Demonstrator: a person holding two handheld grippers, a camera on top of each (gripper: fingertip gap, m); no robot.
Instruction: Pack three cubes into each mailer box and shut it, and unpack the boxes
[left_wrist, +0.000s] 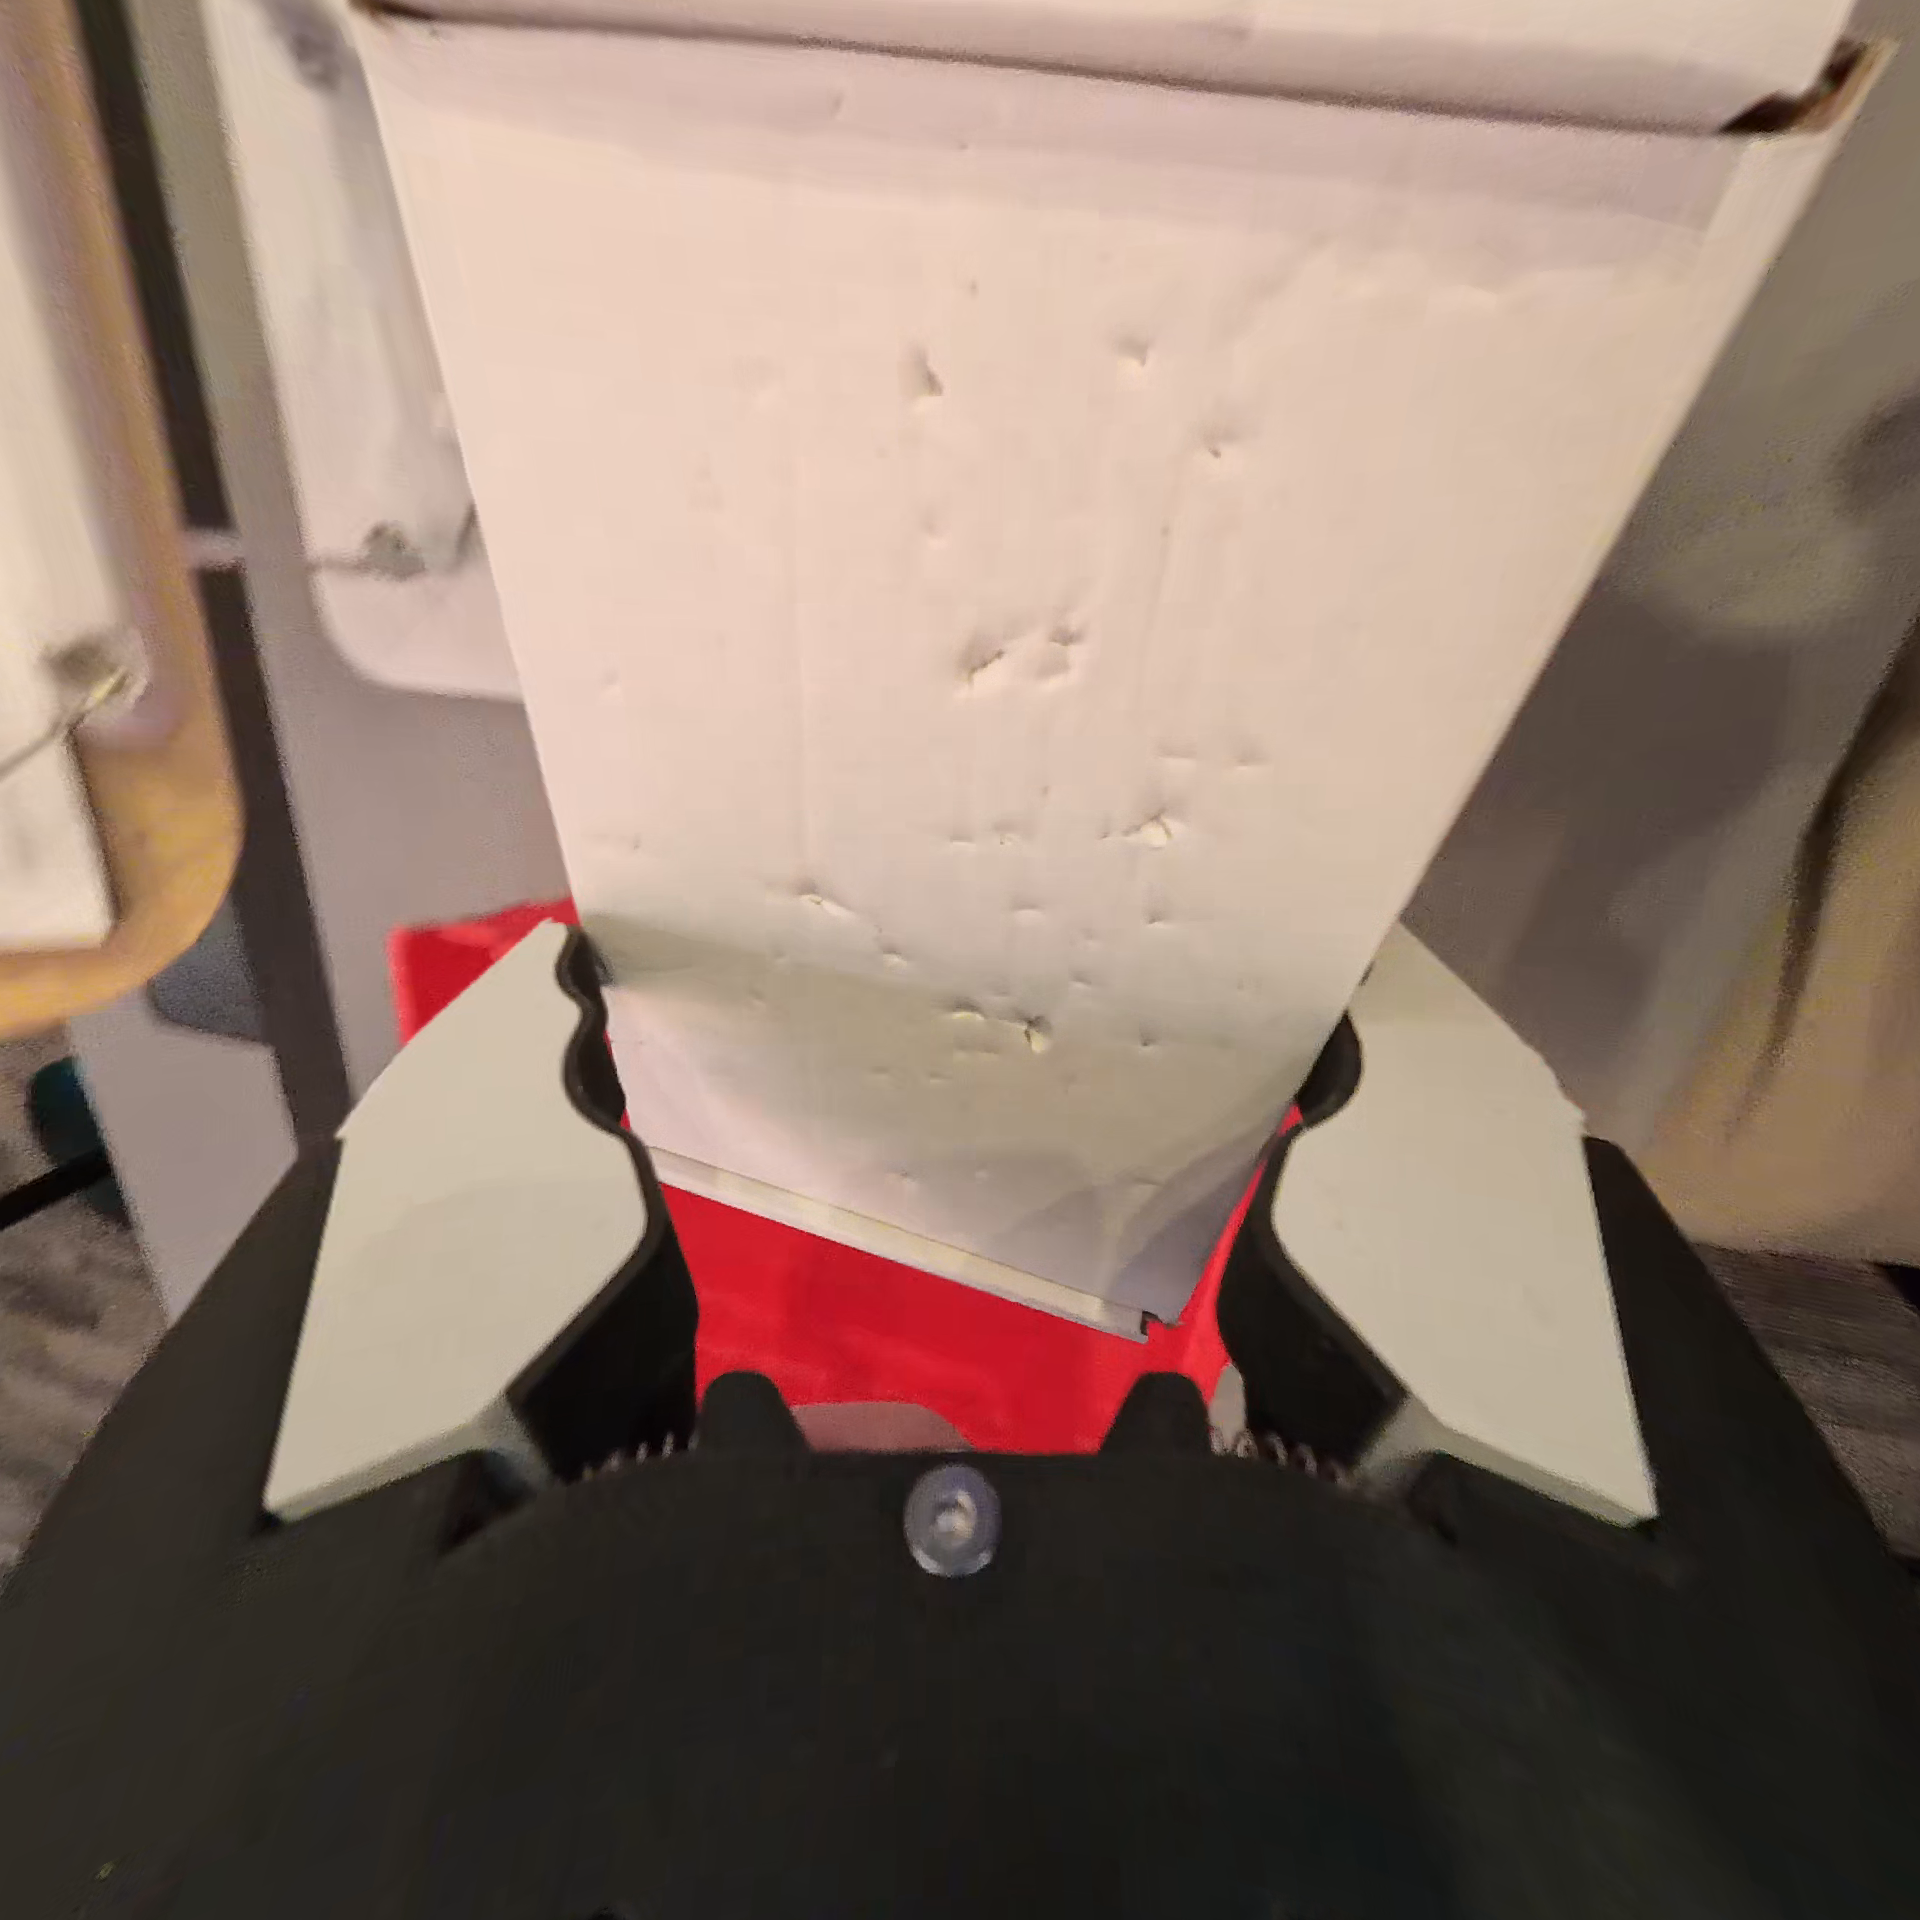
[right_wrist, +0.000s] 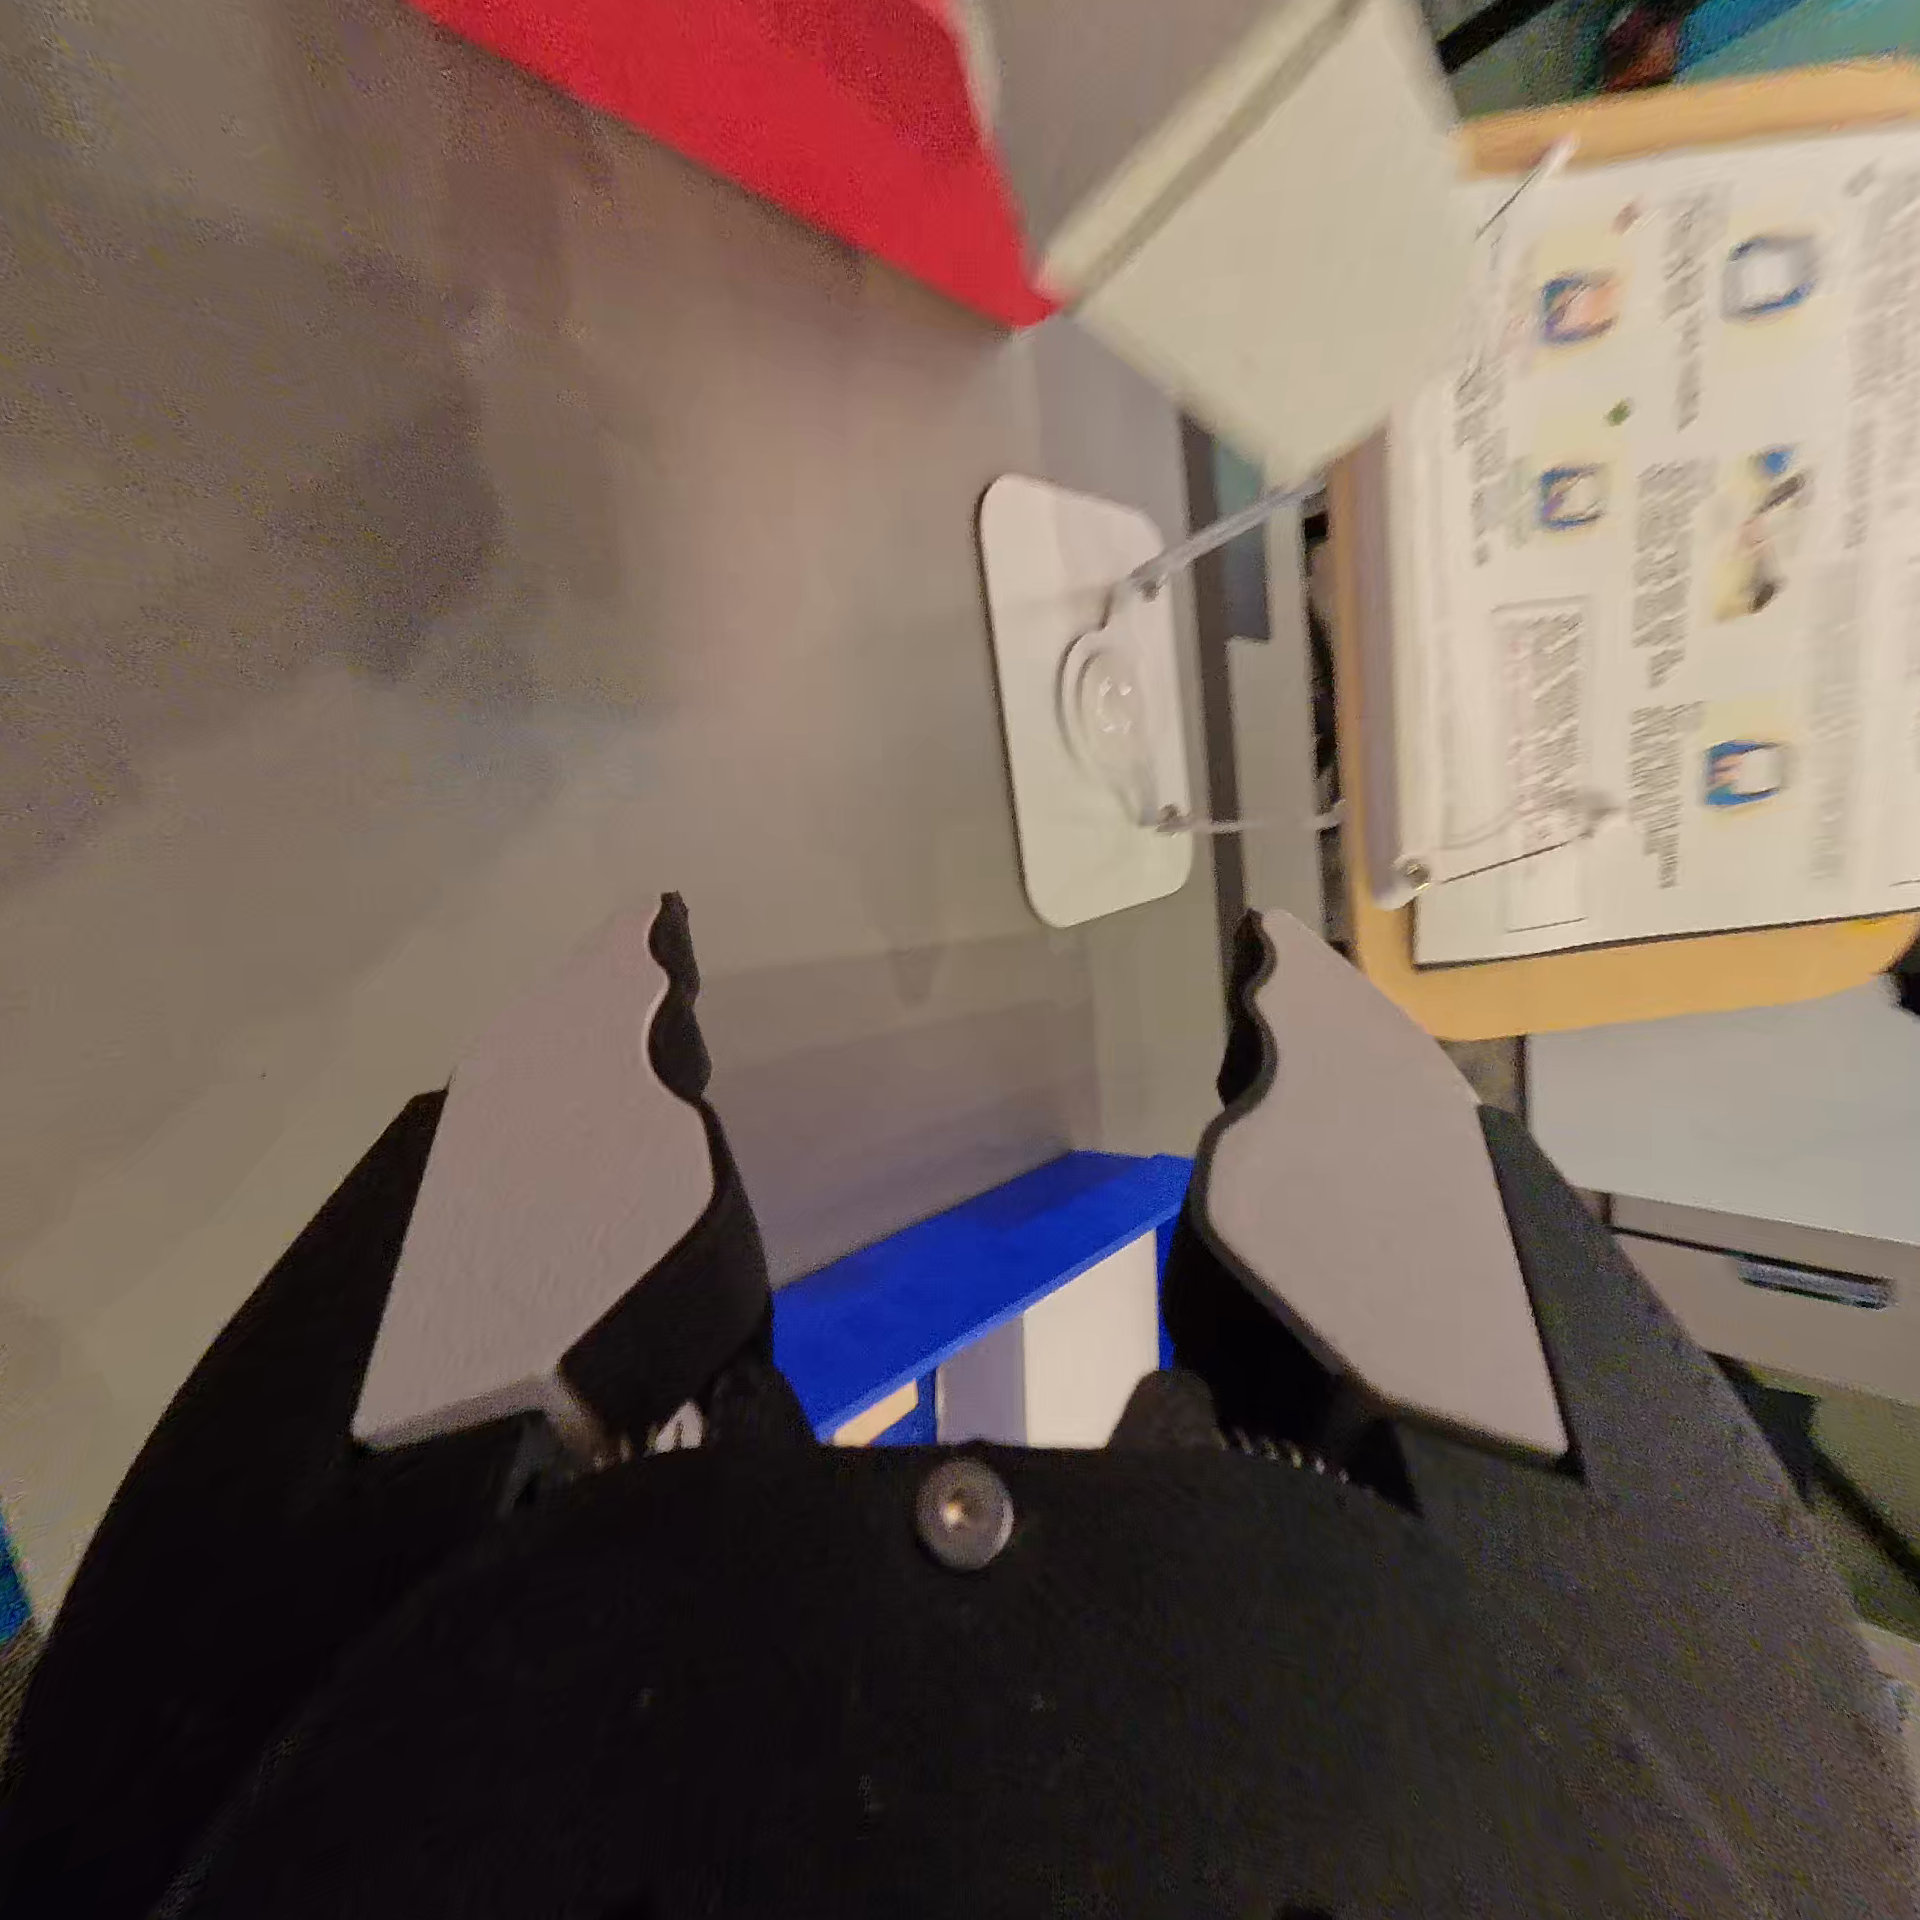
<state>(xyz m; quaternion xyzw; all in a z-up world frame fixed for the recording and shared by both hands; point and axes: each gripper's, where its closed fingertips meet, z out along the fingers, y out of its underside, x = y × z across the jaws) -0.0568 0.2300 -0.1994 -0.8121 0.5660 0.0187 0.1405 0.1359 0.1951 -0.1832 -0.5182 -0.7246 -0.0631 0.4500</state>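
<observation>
A white mailer box, its lid closed and its surface dented, fills the left wrist view. My left gripper holds its near end, one finger pressed on each side. A red thing lies under the box; I cannot tell whether it is a cube or a bin. In the right wrist view the same white box is blurred at the top right beside the red thing. My right gripper is open and empty over the grey surface. A blue thing with a white face sits low between its fingers.
A wooden clipboard with printed sheets hangs at the right from a white stick-on hook plate; it also shows at the left of the left wrist view. A grey cabinet is at the right edge. The grippers' ends are close to 20 cm from one another. About 25 cm separates my right fingertips from the wooden clipboard.
</observation>
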